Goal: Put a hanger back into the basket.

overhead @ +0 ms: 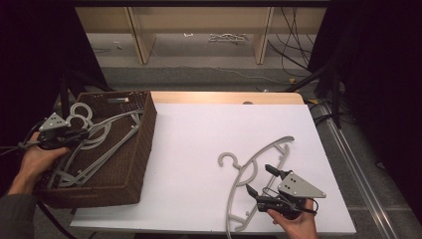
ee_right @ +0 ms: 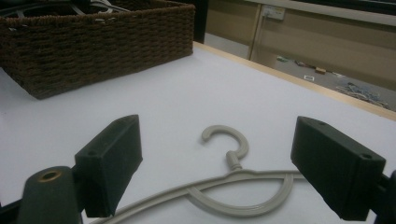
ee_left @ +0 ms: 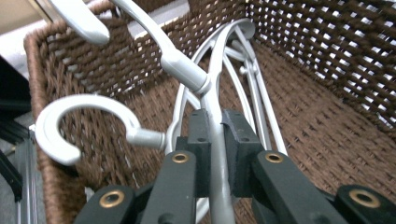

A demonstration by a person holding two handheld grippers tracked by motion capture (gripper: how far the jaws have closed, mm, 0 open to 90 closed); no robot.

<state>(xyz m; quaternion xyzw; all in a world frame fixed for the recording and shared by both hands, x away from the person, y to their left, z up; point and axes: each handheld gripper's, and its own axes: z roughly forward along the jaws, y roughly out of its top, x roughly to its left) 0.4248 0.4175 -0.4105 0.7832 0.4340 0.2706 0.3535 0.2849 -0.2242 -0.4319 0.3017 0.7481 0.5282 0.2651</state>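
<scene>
Wicker basket point(overhead: 130, 164) at the table's left edge holds the hanger point(ee_left: 215, 93) that the left gripper point(ee_left: 215, 140) clamps, likely mid-lift, while the right gripper point(ee_right: 215, 172) gapes over another hanger point(ee_right: 233, 184) near the front edge.

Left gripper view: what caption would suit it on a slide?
Left claw shut on a grey hanger inside the brown wicker basket.

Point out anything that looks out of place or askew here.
One grey hanger lies alone on the white table, outside the brown basket where the other hangers are piled. The left gripper clamps one of those; the right gripper stands open over the stray.
</scene>
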